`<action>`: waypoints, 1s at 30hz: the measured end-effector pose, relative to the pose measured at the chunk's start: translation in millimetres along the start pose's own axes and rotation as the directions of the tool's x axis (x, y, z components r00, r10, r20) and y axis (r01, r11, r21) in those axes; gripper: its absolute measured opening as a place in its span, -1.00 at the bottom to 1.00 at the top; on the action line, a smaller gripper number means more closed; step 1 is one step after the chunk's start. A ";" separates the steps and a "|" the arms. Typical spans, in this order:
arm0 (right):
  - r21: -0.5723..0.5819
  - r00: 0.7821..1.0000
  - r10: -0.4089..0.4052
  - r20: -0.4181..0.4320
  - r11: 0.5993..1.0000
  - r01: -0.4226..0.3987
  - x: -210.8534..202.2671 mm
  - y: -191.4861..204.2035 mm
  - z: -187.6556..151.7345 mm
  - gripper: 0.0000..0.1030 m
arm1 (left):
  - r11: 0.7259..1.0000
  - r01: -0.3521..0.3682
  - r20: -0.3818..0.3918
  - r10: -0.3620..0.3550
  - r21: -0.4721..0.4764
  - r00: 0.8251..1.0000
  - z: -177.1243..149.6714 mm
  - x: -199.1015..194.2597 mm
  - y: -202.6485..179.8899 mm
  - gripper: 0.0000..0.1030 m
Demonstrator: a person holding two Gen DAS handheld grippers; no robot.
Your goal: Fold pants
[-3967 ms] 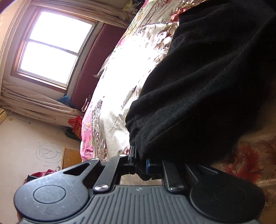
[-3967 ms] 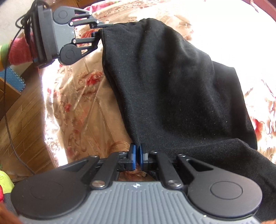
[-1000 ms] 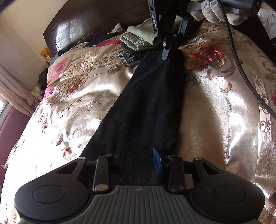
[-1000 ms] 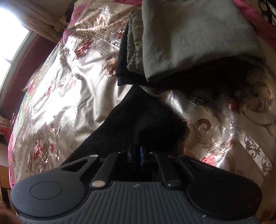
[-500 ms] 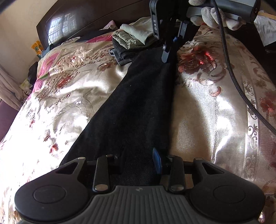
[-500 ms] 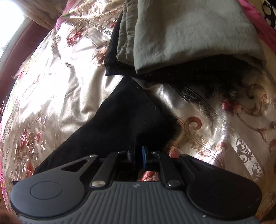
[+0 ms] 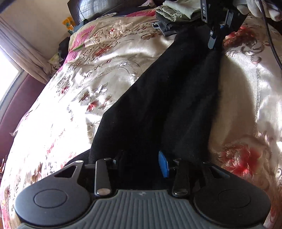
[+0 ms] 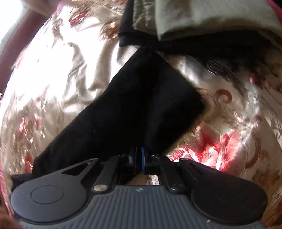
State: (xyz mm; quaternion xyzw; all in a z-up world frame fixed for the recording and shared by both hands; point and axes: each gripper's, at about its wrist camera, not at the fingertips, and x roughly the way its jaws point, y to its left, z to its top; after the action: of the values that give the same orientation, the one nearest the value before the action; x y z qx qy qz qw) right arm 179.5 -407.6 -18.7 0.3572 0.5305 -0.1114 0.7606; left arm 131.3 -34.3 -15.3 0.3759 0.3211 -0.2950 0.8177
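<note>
- The left gripper (image 7: 139,163) has its fingers spread wide, with the near end of the black pants (image 7: 172,98) lying between them, not pinched.
- The right gripper (image 8: 138,159) has its fingers pressed together on the far end of the pants, which it lifts slightly.
- The pants lie stretched in a long narrow strip along the floral bed cover (image 7: 91,84), apparently already folded lengthwise; next the held end likely needs carrying toward the other end.
- The stack of folded clothes (image 8: 202,19) sits just beyond the pants' far end.
- The left gripper points low along the strip; the right tilts steeply down over it, held by a gloved hand (image 7: 253,8).
</note>
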 end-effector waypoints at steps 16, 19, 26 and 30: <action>0.072 0.968 0.117 0.222 0.988 -0.136 5.4 -40.0 -15.0 -0.51 | 0.996 -0.006 0.212 0.025 -0.088 0.977 6.1 13.4 -25.2 0.08; 0.024 0.950 0.177 0.259 0.982 -0.189 9.0 -40.7 -21.0 -0.43 | 0.995 -0.048 0.233 0.066 -0.083 0.970 4.4 8.5 -31.3 0.09; -0.002 0.905 0.306 0.295 0.947 -0.320 2.7 -63.6 -30.8 -0.53 | 0.987 -0.146 0.220 0.156 -0.063 0.963 6.2 9.9 -50.1 0.09; 0.027 0.886 0.350 0.304 0.927 -0.375 0.2 -72.7 -32.7 -0.55 | 0.980 -0.165 0.182 0.182 -0.109 0.966 12.0 10.5 -50.9 0.09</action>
State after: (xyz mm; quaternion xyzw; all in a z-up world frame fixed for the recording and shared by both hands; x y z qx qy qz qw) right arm 115.9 -438.3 -55.6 0.4614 0.3303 -0.0418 0.8224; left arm 104.6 -74.2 -38.7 0.3341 0.2206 -0.2416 0.8840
